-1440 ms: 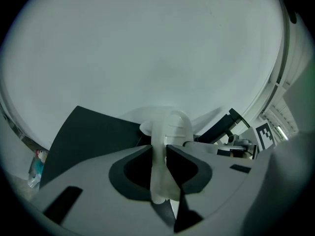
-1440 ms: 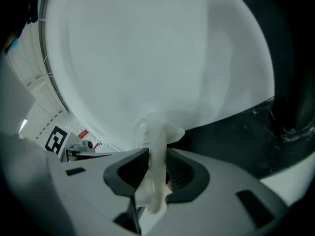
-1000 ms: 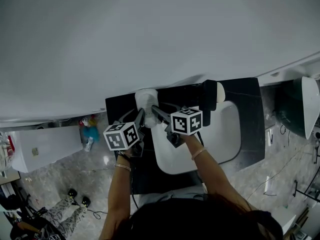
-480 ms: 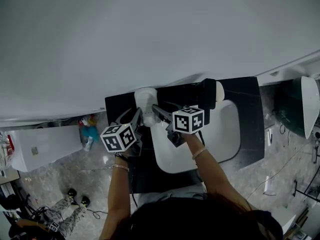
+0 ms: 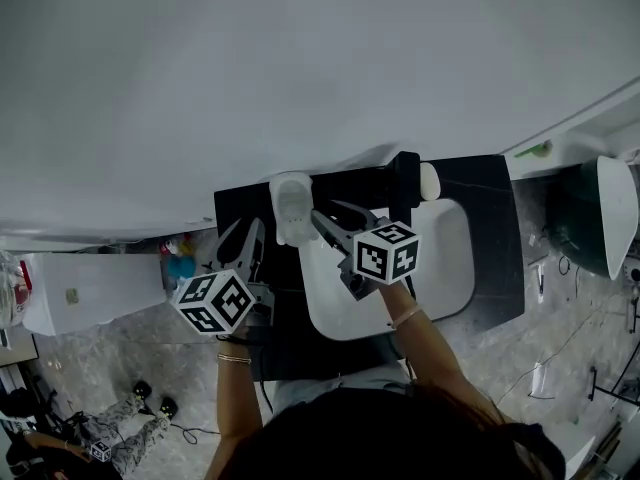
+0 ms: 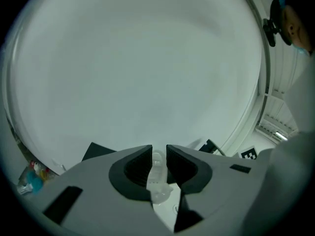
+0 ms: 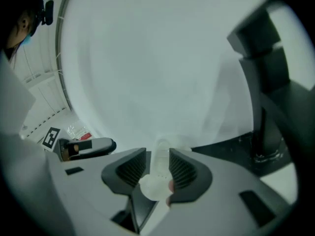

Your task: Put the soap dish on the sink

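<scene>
The white soap dish [image 5: 290,206] lies on the black counter [image 5: 480,183] at the back left corner of the white sink basin [image 5: 445,258]. My left gripper [image 5: 245,232] is open and hangs to the dish's left, apart from it; in the left gripper view the dish [image 6: 157,181] shows through the gap beyond the left gripper [image 6: 158,154]. My right gripper [image 5: 325,218] reaches the dish's right side. In the right gripper view the dish [image 7: 158,181] sits between the right gripper [image 7: 158,156] jaws, which are opening, pads off it.
A black faucet [image 5: 405,183] stands behind the basin, with a white rounded object [image 5: 430,181] beside it. A dark green bin [image 5: 580,218] is at the right. Coloured bottles [image 5: 180,265] and a white cabinet [image 5: 70,298] sit on the floor at the left.
My left gripper has drawn back down and left, away from the dish. The right gripper has lifted a little and its jaws have widened. The dish stays on the counter.
</scene>
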`<state>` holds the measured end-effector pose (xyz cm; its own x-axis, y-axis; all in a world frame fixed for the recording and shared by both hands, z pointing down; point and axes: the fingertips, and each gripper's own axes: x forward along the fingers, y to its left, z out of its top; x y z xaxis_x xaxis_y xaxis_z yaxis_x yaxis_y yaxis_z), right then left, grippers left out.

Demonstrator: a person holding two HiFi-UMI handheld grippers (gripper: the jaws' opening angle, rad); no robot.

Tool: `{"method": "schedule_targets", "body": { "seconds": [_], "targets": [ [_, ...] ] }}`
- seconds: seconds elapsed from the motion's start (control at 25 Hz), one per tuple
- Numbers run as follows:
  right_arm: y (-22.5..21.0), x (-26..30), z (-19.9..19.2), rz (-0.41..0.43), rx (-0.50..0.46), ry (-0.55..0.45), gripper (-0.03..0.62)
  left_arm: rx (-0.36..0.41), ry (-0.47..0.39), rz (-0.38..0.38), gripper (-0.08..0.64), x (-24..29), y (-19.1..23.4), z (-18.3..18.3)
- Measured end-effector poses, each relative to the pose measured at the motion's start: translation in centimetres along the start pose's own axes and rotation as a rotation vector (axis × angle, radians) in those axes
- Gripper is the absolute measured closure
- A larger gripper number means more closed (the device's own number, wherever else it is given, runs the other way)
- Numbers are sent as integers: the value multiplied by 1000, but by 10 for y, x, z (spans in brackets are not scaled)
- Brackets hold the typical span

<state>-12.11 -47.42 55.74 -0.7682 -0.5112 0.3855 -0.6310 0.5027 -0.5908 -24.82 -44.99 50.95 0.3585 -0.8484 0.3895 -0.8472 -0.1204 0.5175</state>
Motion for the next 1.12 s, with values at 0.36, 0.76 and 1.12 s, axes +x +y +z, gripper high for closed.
{"method": "schedule_targets", "body": {
  "seconds": [0.36, 0.76, 1.12],
  "targets": [
    [94, -87, 50, 58, -214, -193, 543, 53, -189, -128, 537, -93, -103, 52],
    [176, -214, 64, 108, -347, -333, 561, 86, -246, -179, 557, -188, -186, 39],
    [195, -287, 12, 72, -307, -307, 573, 82, -147, -128, 557, -222, -215, -24]
  ]
}}
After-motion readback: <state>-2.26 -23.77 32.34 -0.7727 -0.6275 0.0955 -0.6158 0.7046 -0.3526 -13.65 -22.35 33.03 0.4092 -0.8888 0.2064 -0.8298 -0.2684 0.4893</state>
